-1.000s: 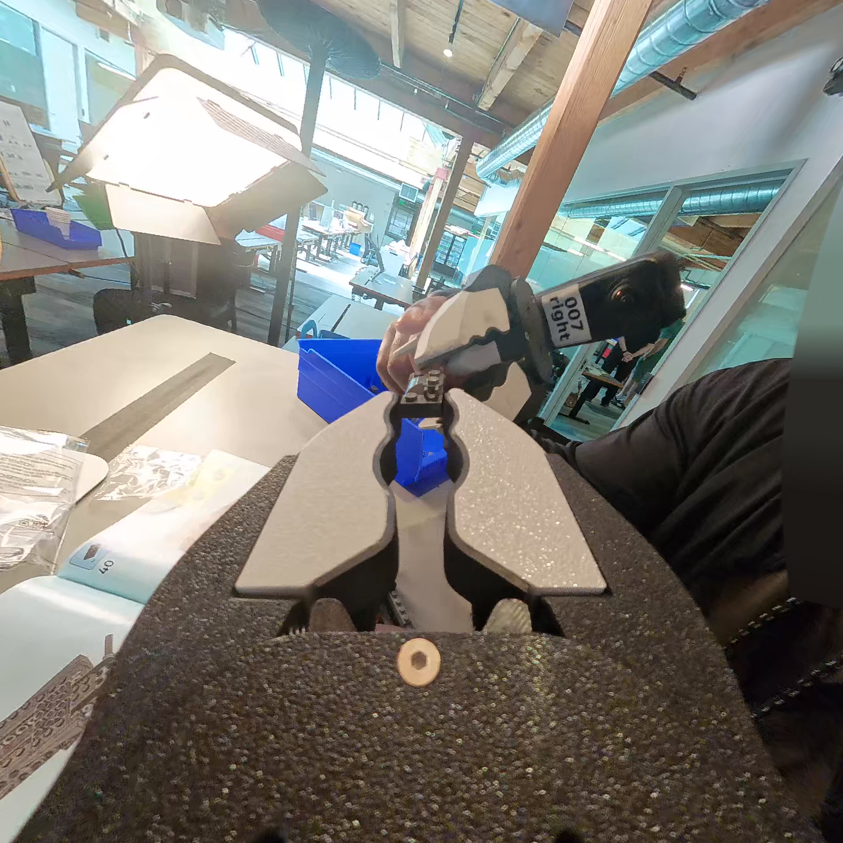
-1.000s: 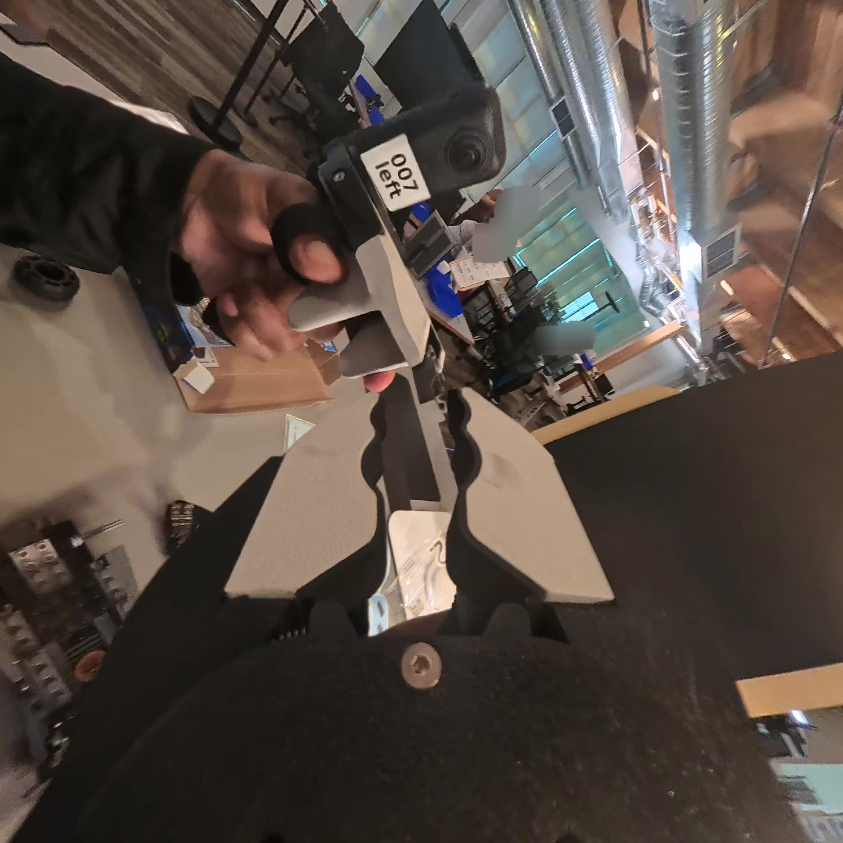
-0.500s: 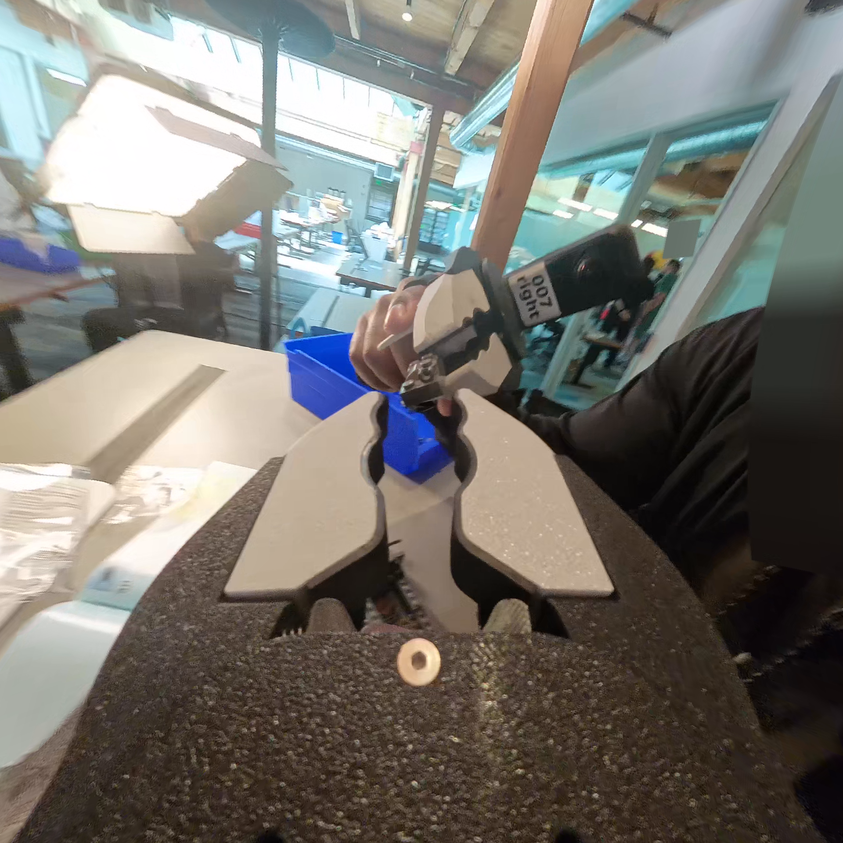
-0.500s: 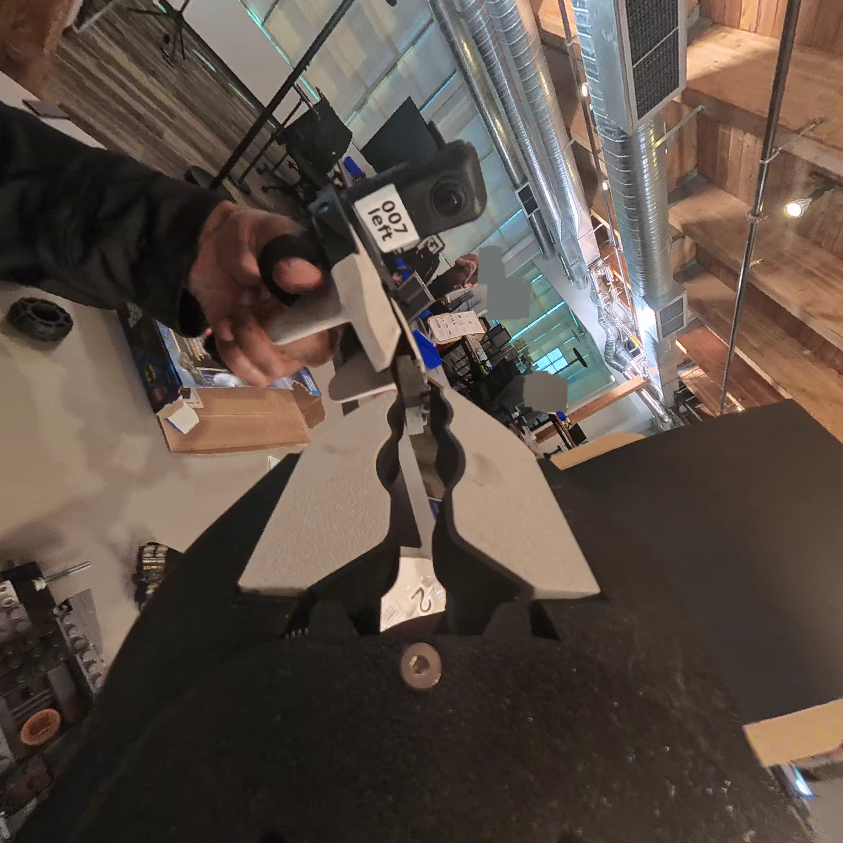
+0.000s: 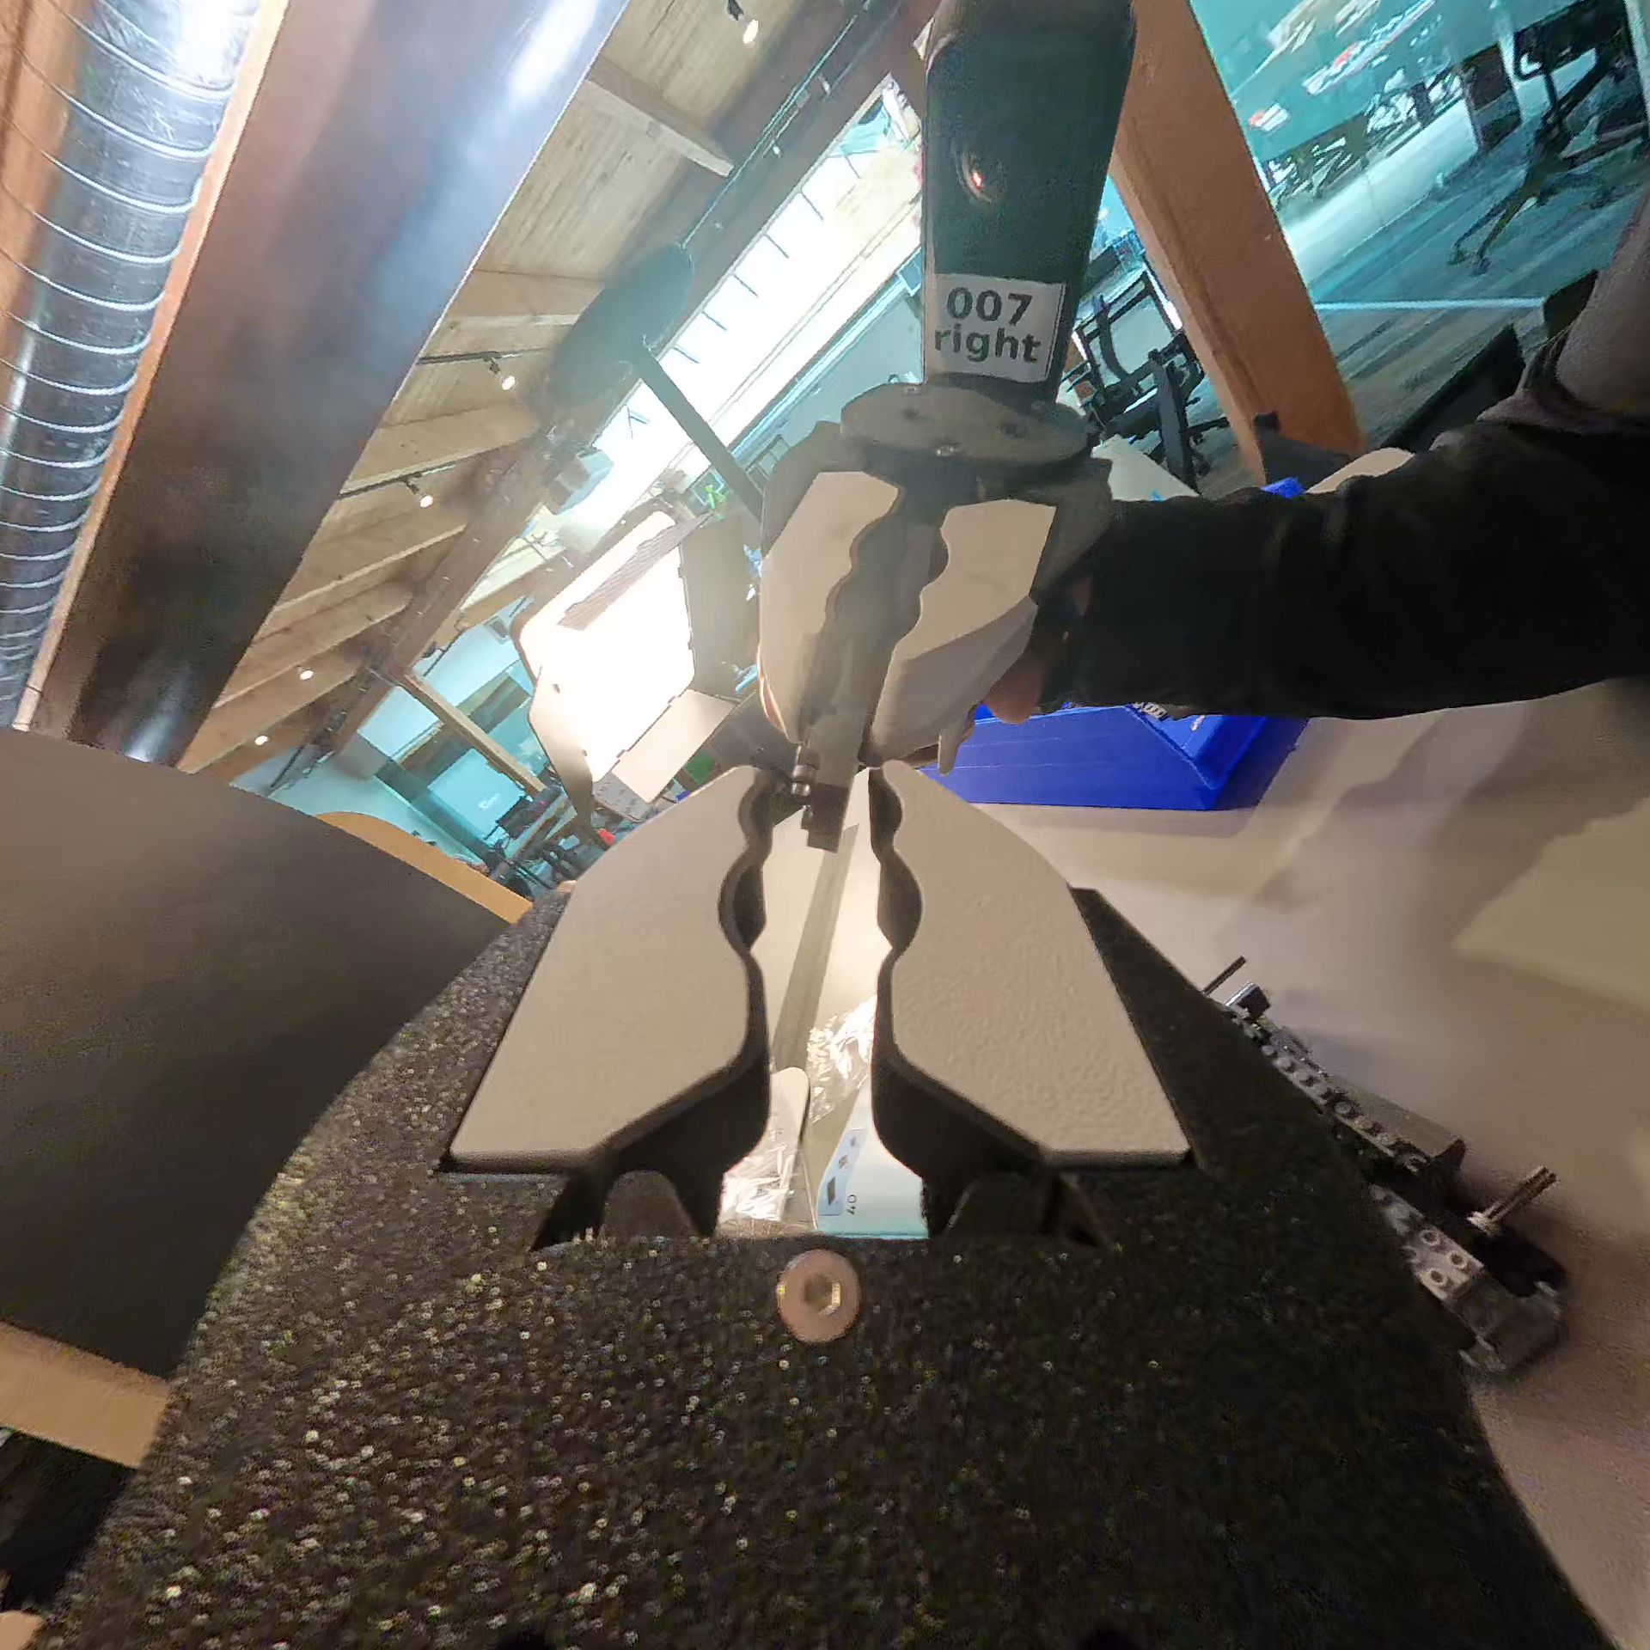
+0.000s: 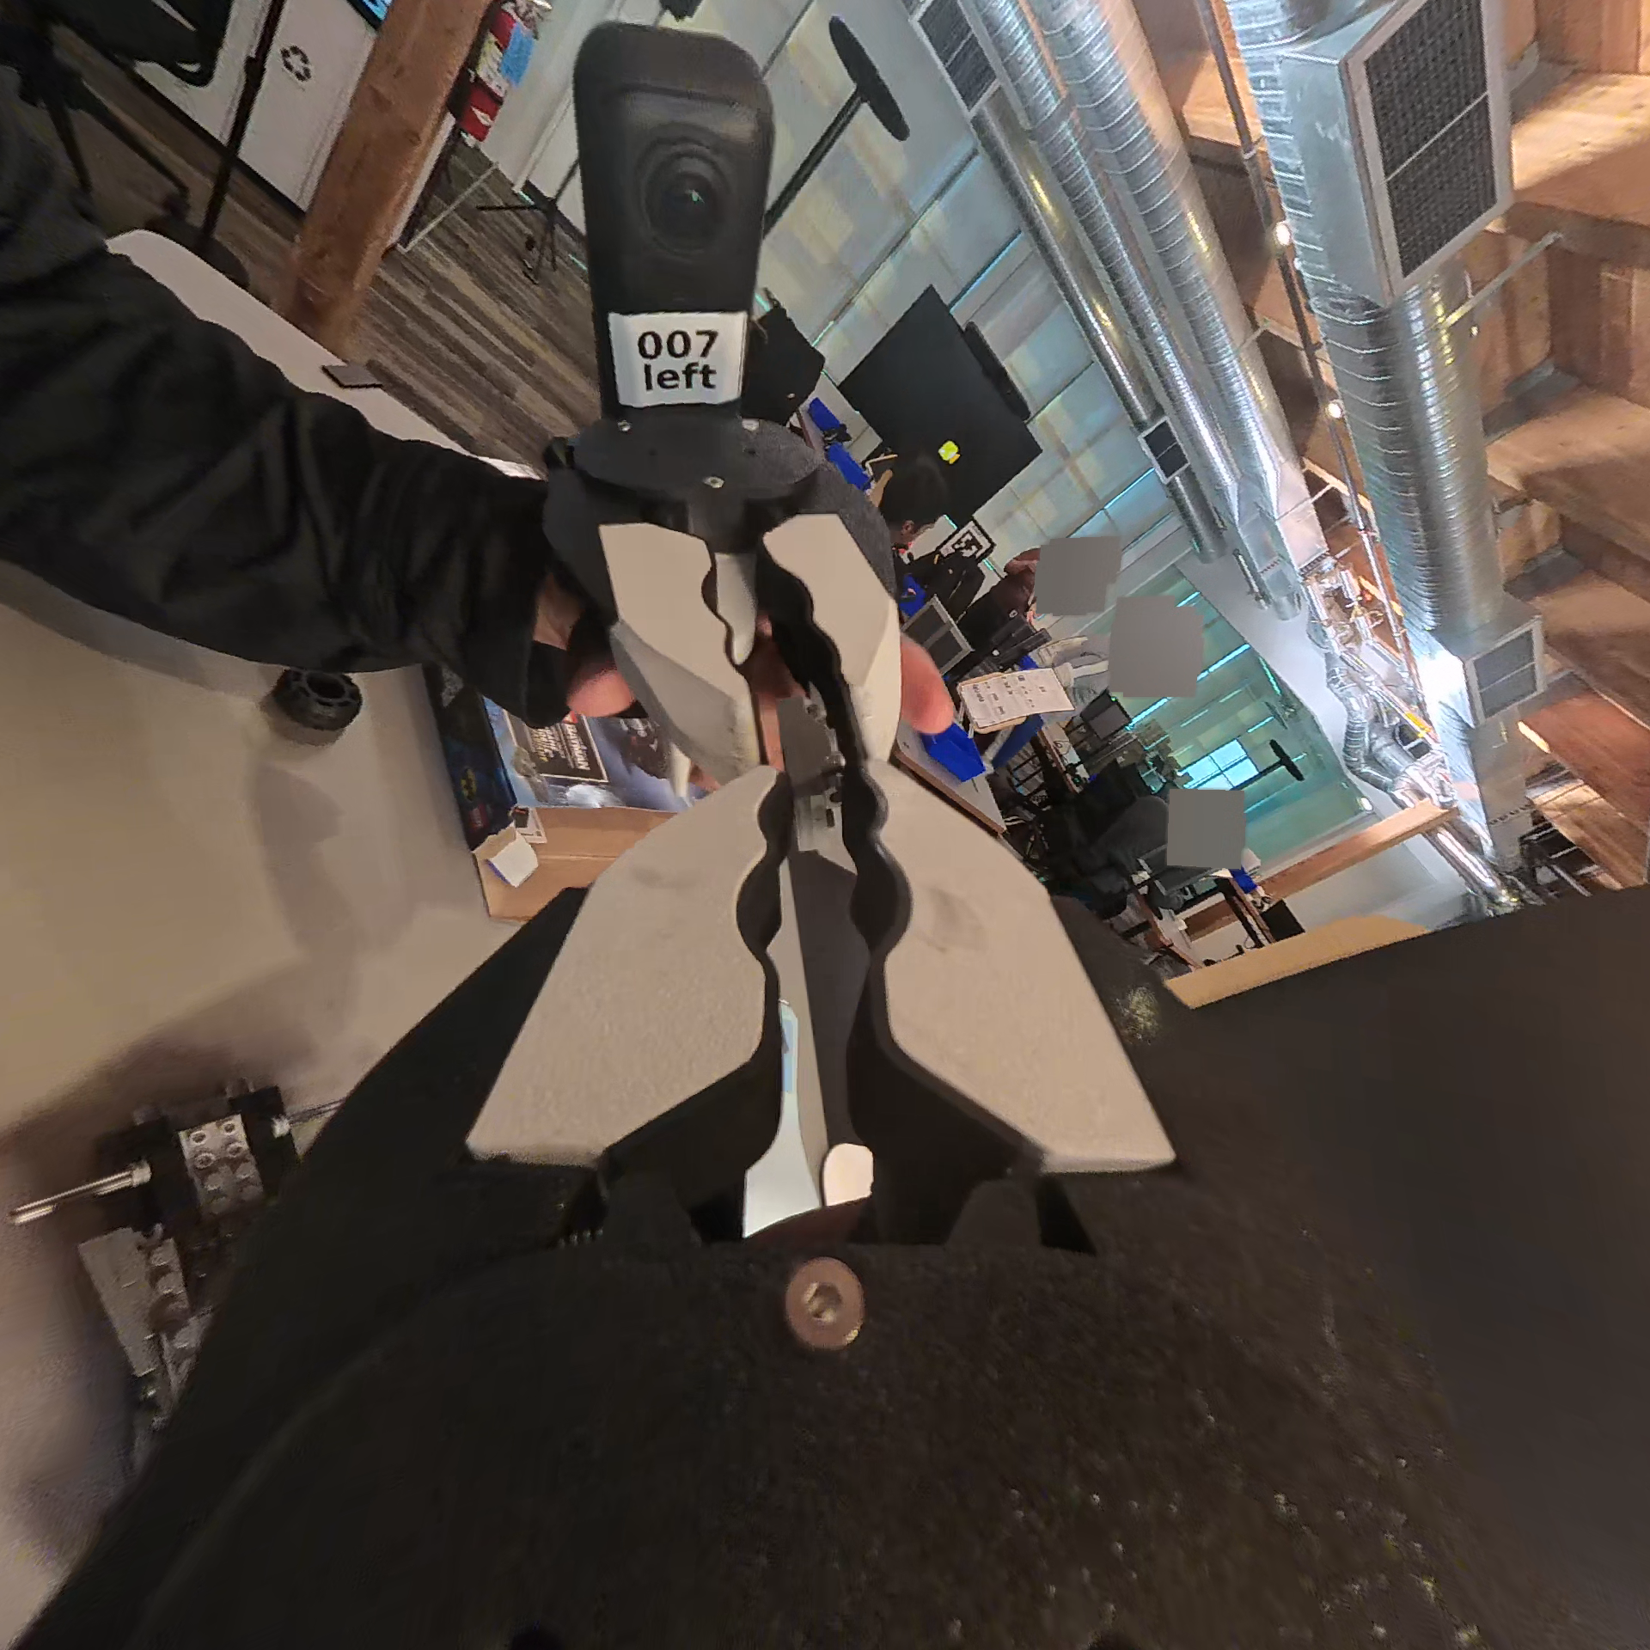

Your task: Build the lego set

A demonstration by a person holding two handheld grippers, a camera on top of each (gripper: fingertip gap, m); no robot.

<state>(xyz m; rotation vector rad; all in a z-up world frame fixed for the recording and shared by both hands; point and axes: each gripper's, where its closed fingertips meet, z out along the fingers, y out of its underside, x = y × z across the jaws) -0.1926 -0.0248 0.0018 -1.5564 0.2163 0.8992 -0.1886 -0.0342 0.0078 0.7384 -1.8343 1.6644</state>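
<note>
Your right gripper is clenched on a small grey studded piece, its pads pressing the flat sides. In the left wrist view that piece pokes out of the right gripper's tips into the mouth of your left gripper. The left fingers stand apart around the piece; whether either pad touches it I cannot tell.

Both grippers meet tip to tip, held up above the white table.

A blue bin sits on the table behind your right hand. Grey studded parts with a bolt lie at the table's near right edge. Behind your left hand a dark printed box and a cardboard box lie on the table, with a black ring farther left. Clear plastic bags show through the left fingers.
</note>
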